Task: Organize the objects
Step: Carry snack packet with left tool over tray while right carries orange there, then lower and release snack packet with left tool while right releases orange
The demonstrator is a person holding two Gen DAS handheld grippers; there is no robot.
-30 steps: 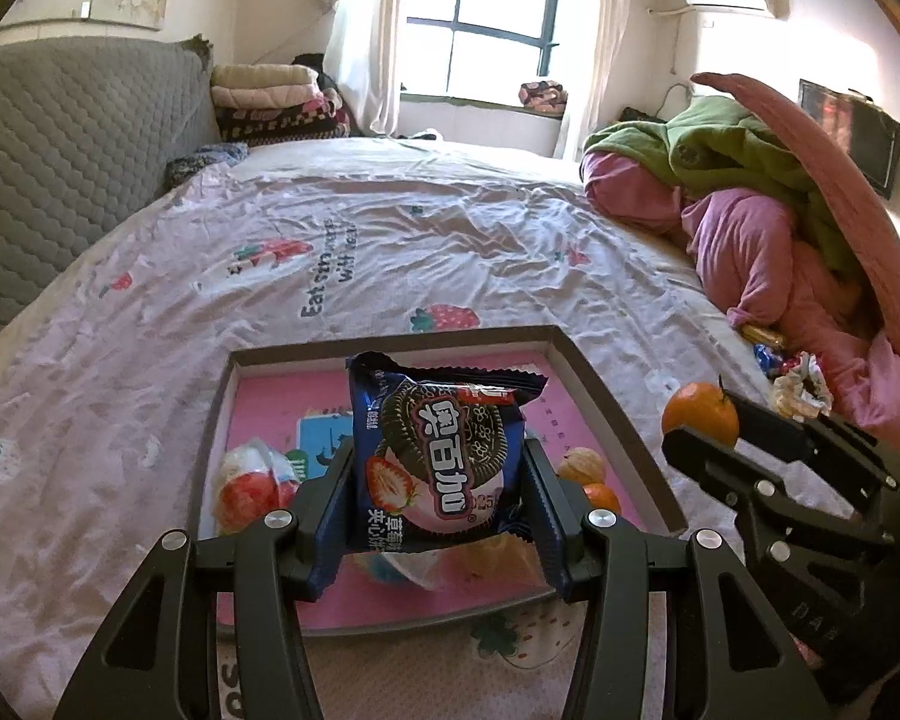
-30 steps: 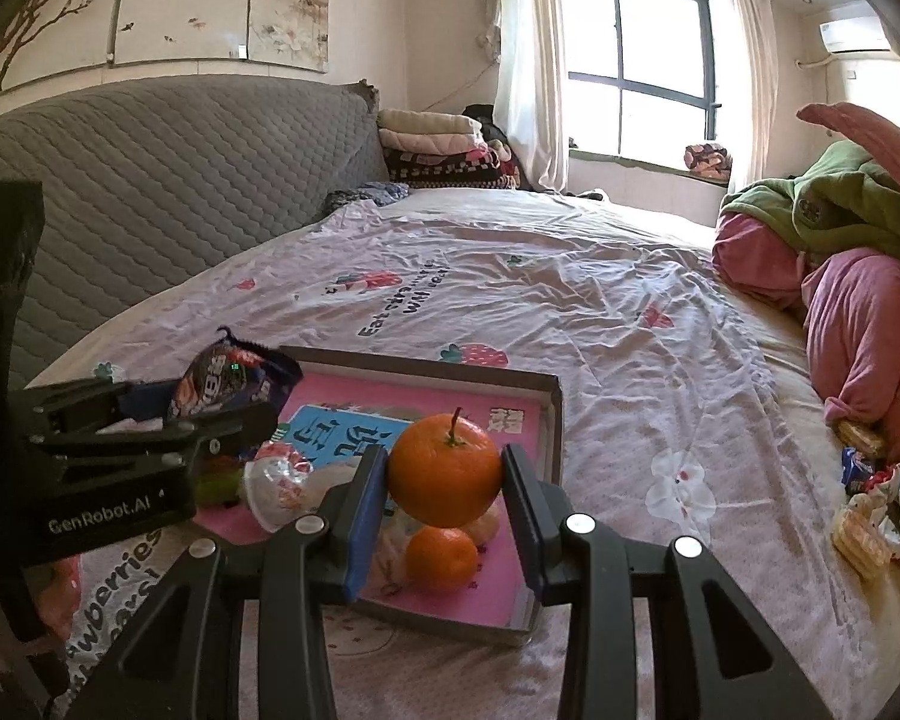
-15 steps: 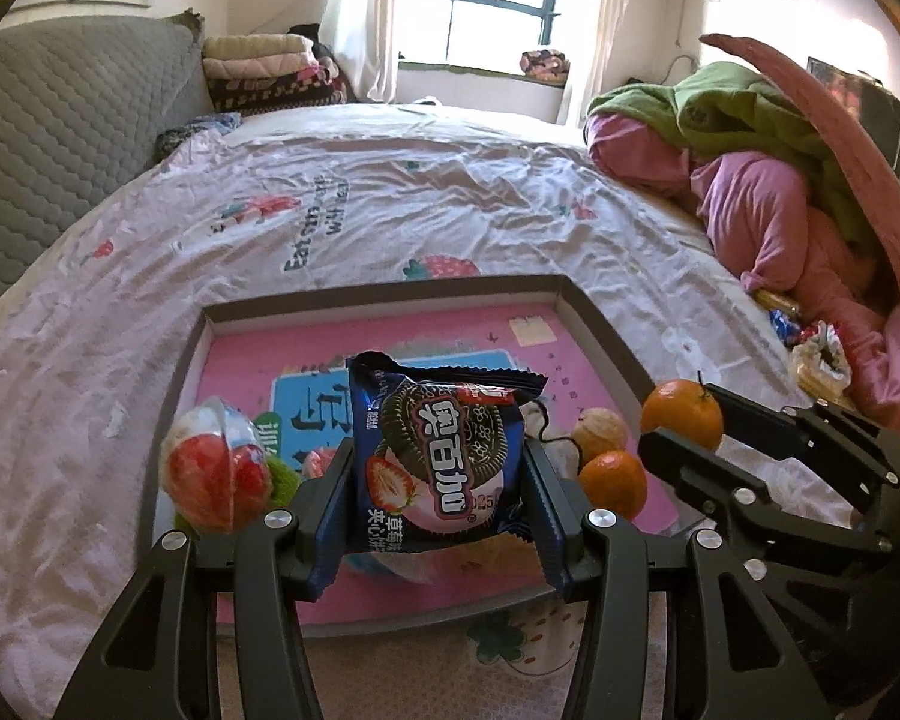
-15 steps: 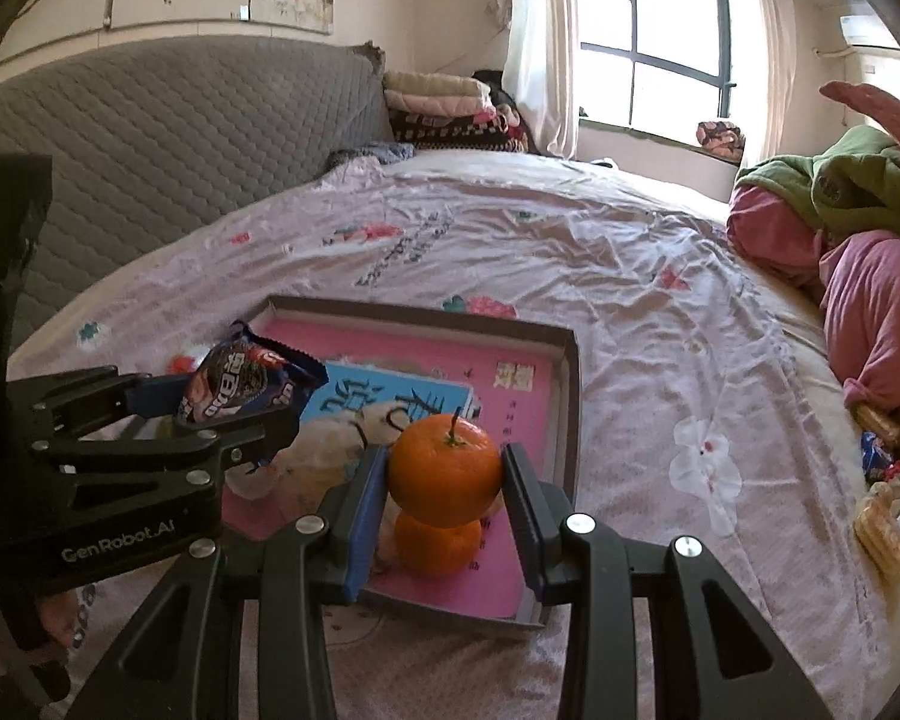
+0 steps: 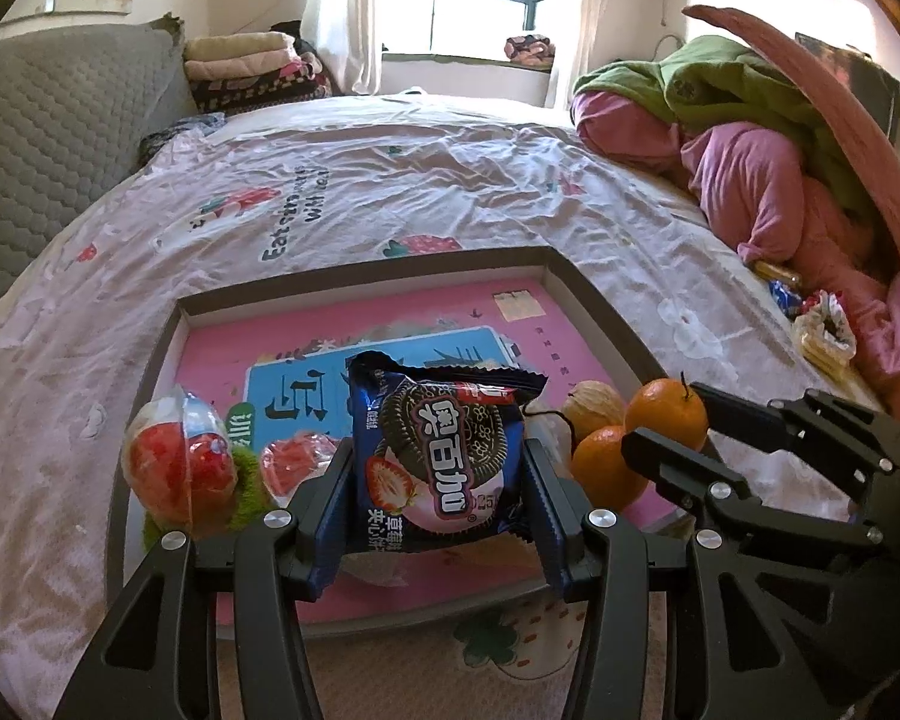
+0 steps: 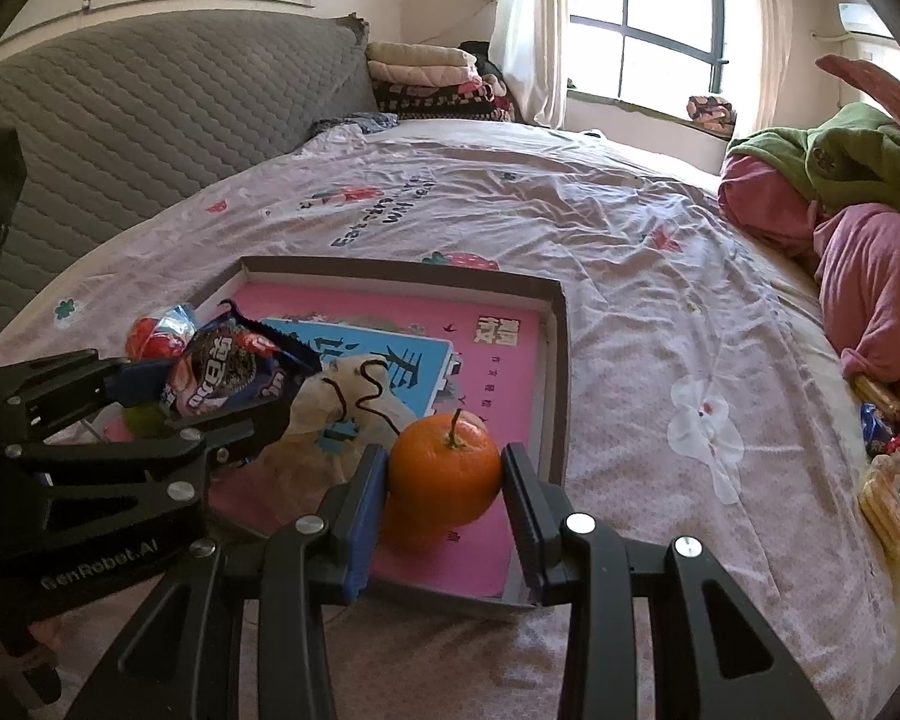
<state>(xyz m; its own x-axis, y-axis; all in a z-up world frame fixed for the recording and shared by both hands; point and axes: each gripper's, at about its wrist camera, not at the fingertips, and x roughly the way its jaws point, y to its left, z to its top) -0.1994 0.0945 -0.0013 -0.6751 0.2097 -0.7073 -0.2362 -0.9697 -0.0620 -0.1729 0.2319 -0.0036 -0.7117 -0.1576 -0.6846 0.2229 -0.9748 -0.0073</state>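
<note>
A dark blue, crinkle-edged cookie packet (image 5: 441,462) printed with a chocolate sandwich biscuit and a strawberry is sitting upright between the black fingers of the left gripper (image 5: 438,495), whose jaws are standing partly apart and pressing on the packet's two sides, holding it above the near half of a shallow grey-rimmed cardboard tray (image 5: 600,312) with a pink printed floor. The tray is lying on a pale pink bedsheet (image 5: 390,192) patterned with strawberries and lettering. To the right, the right gripper (image 6: 444,489) is clamping a round orange tangerine (image 6: 444,468) with a short green stem, its jaws partly apart and pressing on the fruit's sides, over the tray's near right corner. Directly beneath that fruit, a second orange tangerine (image 5: 606,468) is resting on the tray floor, just beside a tan walnut (image 5: 591,408). At the tray's near left, a clear plastic-wrapped red round sweet (image 5: 177,468) is lying next to a patch of green fuzzy material (image 5: 249,483), with another clear-wrapped red sweet (image 5: 297,459) close by. A blue printed booklet (image 5: 306,390) is lying flat on the pink floor behind them, and a crumpled pale paper wrapper with a black string (image 6: 354,396) is resting on it. Near the bed's right edge, a small heap of wrapped snacks (image 5: 819,330) is lying beside rumpled pink and green bedding (image 5: 750,138).
</note>
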